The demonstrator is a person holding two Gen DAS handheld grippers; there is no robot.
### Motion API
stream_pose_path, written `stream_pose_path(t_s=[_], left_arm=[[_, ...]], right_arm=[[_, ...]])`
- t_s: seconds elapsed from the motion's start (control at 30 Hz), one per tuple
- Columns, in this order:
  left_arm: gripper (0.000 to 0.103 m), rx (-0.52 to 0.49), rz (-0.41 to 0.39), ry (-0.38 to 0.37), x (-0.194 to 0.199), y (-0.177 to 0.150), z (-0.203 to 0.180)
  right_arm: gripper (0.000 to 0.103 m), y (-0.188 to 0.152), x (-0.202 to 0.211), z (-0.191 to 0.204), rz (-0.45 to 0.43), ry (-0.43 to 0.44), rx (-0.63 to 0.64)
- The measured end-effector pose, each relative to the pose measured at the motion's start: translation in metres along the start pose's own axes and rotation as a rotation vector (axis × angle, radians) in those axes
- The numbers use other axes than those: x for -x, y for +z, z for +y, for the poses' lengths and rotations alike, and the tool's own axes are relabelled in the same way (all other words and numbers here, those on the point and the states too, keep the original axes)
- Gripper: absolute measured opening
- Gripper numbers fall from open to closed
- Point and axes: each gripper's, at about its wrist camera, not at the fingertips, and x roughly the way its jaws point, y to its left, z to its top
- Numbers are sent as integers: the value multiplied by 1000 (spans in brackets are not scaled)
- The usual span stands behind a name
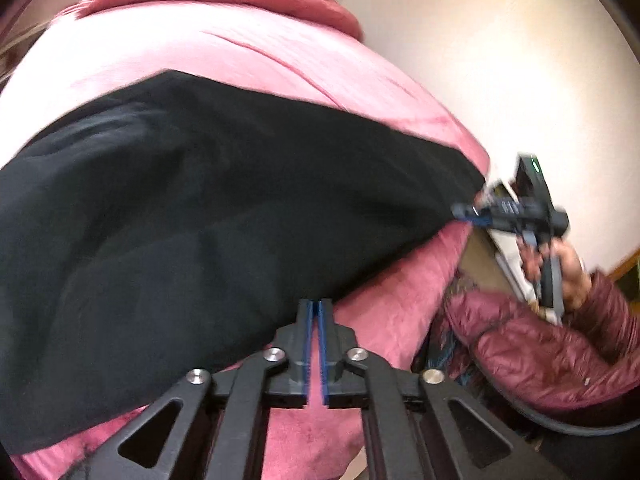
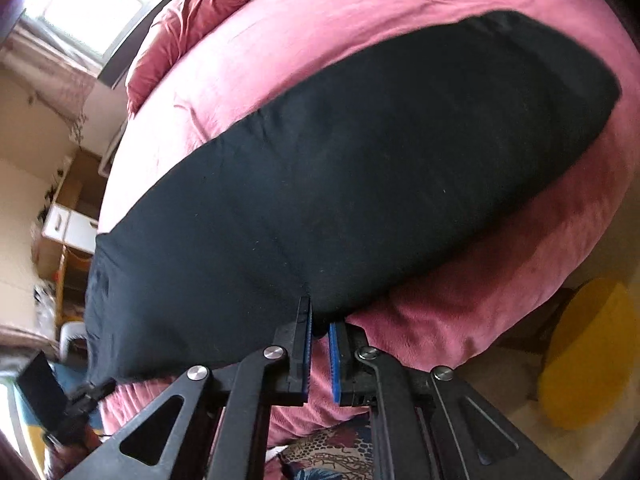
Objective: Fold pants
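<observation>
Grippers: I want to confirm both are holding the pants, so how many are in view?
2: left gripper pinches the black pants' near edge; right gripper clamps their other end.

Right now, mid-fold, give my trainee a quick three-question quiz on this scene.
1. True or false: the black pants lie on a pink bed cover.
2. Which describes the left gripper? A) wide open above the pants B) shut at the edge of the pants C) holding a pillow
3. What does the right gripper have between its jaws?

Key: 1 true. 2 B. 3 A fold of the pants' edge; the jaws sit slightly apart around the dark cloth.
</observation>
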Motion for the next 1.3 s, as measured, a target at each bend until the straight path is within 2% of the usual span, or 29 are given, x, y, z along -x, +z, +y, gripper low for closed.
stream_pose_path(t_s=[0.07,0.1,0.13,0.17,0.23,0.3,0.37,0.47,0.53,0.6,0.63,0.67,0.7,0.8,0.87,0.93,1.0,1.07,1.17,1.3], left_arm=[[9,27,-26,16,12,1,7],[16,36,-42,29,18,1,10],[20,50,-63,53,26,0,15],[21,62,-76,79,32,0,20],[23,74,-93,117,37,-1,26],[24,101,-98,145,42,-4,34],[26,121,-95,160,43,-5,40],[31,127,-88,197,44,-11,42],[34,139,-79,220,41,-15,43],[34,166,-78,233,40,-18,49],[34,181,-82,241,41,-19,52],[34,192,-87,249,42,-21,54],[34,209,-93,252,43,-22,55],[34,245,-104,272,48,-24,60],[34,269,-107,304,54,-27,63],[34,299,-115,315,62,-32,67],[34,355,-130,334,71,-38,75],[34,425,-152,347,79,-45,81],[34,518,-202,384,103,-57,94],[34,636,-330,464,152,-76,112]], right_arm=[[22,-2,4,15,32,-22,74],[27,-4,6,26,50,-43,133],[27,-9,10,39,54,-75,210],[27,-14,13,55,59,-91,295],[27,-23,15,86,65,-71,430],[33,-32,11,119,73,-33,545],[33,-41,-1,151,90,16,643],[36,-52,-33,190,130,32,744],[46,-57,-53,203,149,5,804],[49,-61,-69,211,156,-43,850],[49,-62,-77,214,163,-74,868],[44,-64,-83,216,175,-95,885],[27,-66,-86,217,177,-102,897],[8,-67,-86,221,157,-101,905],[8,-70,-77,227,143,-84,903],[8,-72,-65,229,147,-31,916],[6,-80,-65,226,158,-61,965],[2,-83,-78,217,210,-78,954],[3,-81,-83,208,226,-65,909],[3,-66,-64,206,207,-5,889]])
